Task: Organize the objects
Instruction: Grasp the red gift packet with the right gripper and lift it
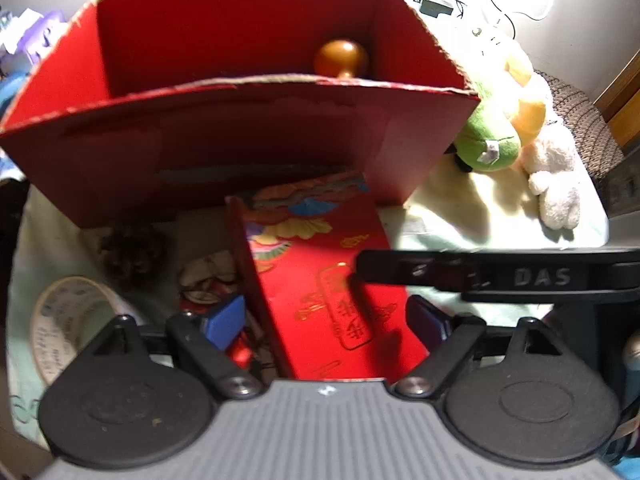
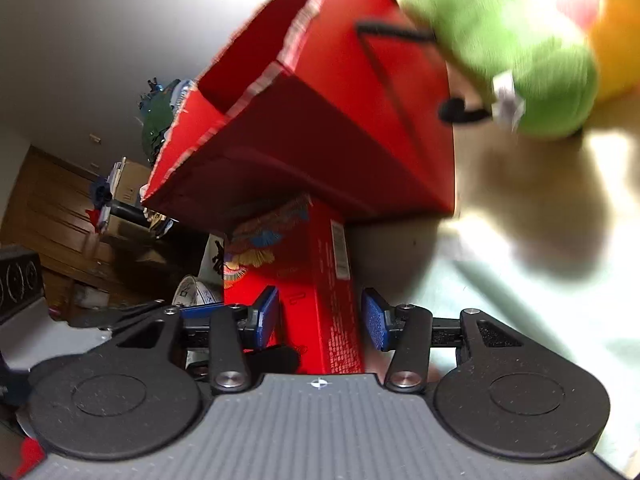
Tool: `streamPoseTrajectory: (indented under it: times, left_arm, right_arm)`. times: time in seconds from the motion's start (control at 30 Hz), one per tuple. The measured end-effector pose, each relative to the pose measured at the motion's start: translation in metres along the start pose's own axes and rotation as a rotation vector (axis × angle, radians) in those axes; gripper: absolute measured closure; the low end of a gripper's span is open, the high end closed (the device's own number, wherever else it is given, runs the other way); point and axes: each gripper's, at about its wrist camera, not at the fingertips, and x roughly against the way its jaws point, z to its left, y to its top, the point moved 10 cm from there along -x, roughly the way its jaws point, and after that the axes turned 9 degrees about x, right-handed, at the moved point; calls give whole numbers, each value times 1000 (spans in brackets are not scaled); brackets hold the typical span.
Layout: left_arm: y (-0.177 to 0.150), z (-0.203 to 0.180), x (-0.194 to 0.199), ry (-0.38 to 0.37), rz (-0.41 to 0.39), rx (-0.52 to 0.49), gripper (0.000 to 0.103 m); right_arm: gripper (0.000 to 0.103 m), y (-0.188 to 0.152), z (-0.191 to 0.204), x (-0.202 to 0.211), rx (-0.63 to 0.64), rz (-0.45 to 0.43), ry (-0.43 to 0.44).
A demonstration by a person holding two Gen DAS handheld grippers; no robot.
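Note:
A flat red gift box [image 1: 320, 276] with gold print and a colourful pattern lies in front of a big open red cardboard box [image 1: 240, 80]. A brown wooden knob-shaped object [image 1: 341, 57] stands inside the big box. My left gripper [image 1: 326, 322] is open, its blue pads on either side of the gift box. The right gripper's black finger [image 1: 460, 270] crosses the left wrist view over the gift box. In the right wrist view my right gripper [image 2: 320, 320] is open around the gift box's edge [image 2: 332, 300], below the big box [image 2: 340, 120].
A green and yellow plush toy [image 1: 496, 128] and a white plush [image 1: 556, 184] lie right of the big box. A pine cone [image 1: 132, 250], a roll of printed tape [image 1: 68, 320] and small clutter lie at the left. Cables [image 1: 480, 0] run behind.

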Motion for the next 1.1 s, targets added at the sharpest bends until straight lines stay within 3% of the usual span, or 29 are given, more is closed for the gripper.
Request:
streamPoseTrajectory:
  times: [0.1, 0.3, 0.53, 0.77, 1.1]
  left_arm:
    - [-2, -1, -5, 7, 12, 6, 18]
    - [-3, -10, 2, 21, 14, -62, 24]
    - [-7, -46, 21, -64, 36, -254, 24]
    - [3, -89, 51, -167, -50, -436, 24]
    - [53, -99, 93, -267, -204, -479, 24]
  right_arm:
    - [52, -4, 2, -4, -44, 16, 42]
    - [57, -4, 8, 14, -24, 11, 41]
    - [57, -5, 2, 56, -68, -30, 38]
    - [57, 0, 7, 112, -68, -143, 3]
    - [59, 44, 43, 135, 23, -312, -46]
